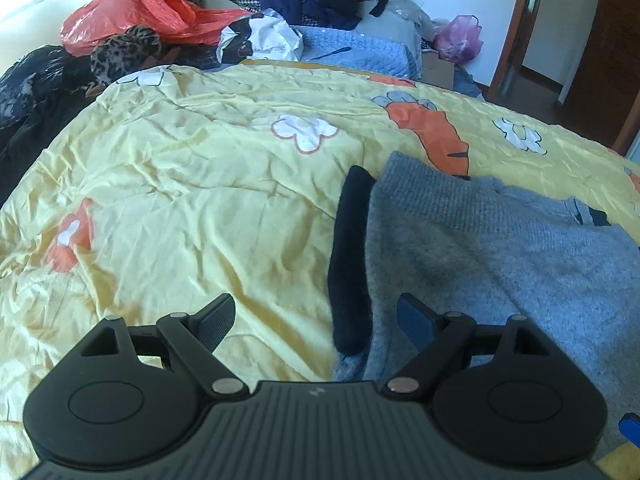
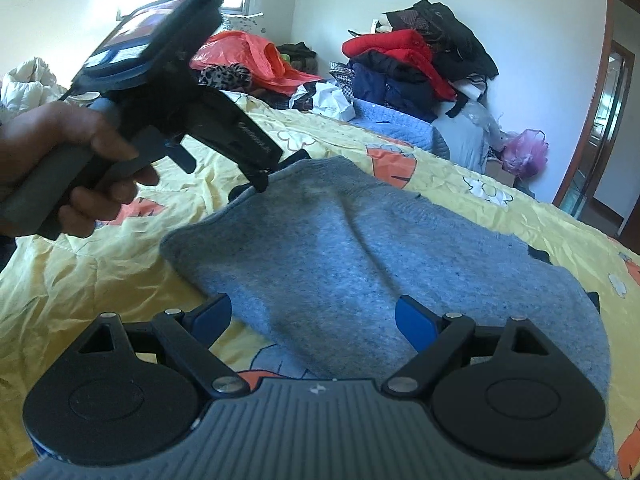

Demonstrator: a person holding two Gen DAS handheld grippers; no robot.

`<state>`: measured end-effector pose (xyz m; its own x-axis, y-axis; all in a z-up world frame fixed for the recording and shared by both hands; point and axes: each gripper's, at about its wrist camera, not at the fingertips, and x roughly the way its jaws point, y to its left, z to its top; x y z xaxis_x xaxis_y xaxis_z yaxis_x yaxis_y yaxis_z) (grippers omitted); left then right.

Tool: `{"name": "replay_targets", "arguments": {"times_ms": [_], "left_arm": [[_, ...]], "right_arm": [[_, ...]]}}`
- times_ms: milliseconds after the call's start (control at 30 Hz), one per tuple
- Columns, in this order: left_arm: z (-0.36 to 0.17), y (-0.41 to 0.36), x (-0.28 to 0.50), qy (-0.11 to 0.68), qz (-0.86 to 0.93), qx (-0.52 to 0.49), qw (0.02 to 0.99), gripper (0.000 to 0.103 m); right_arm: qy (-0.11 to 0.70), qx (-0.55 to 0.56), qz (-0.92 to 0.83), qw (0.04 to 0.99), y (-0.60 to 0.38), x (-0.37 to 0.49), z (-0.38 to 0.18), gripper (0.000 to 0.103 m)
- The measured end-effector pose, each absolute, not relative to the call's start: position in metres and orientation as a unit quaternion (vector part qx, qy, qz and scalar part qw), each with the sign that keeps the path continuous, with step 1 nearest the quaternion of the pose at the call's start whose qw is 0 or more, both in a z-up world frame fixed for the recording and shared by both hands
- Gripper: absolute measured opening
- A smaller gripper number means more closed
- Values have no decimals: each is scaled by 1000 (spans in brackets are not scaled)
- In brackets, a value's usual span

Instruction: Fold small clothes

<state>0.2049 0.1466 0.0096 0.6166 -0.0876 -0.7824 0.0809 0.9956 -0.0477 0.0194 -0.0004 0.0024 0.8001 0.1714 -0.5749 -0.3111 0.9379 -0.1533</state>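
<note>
A small grey knit sweater [image 1: 500, 248] with a black trim band [image 1: 350, 256] lies folded on the yellow carrot-print bedspread [image 1: 180, 184]. My left gripper [image 1: 316, 324] is open and empty, hovering over the sweater's left edge and the black band. In the right wrist view the sweater [image 2: 360, 264] lies just ahead, and my right gripper [image 2: 314, 320] is open and empty over its near edge. The left gripper tool [image 2: 192, 112], held by a hand [image 2: 60, 168], is above the sweater's far left corner.
Piles of clothes [image 2: 416, 60], an orange plastic bag [image 1: 136, 16], a blue quilted cover [image 1: 352, 46] and a pink bag [image 1: 458, 38] sit at the far end of the bed. A doorway [image 2: 608, 112] is at the right.
</note>
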Motion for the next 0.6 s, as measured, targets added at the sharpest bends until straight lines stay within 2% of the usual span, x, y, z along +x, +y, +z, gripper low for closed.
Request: {"name": "replay_targets", "arguments": {"times_ms": [467, 600], "left_arm": [[3, 140, 221, 447, -69, -3, 892, 89], [-4, 152, 240, 471, -107, -42, 875, 89]], "right_arm": [[277, -178, 122, 936, 20, 7, -3, 91], [277, -202, 110, 933, 30, 8, -8, 91]]}}
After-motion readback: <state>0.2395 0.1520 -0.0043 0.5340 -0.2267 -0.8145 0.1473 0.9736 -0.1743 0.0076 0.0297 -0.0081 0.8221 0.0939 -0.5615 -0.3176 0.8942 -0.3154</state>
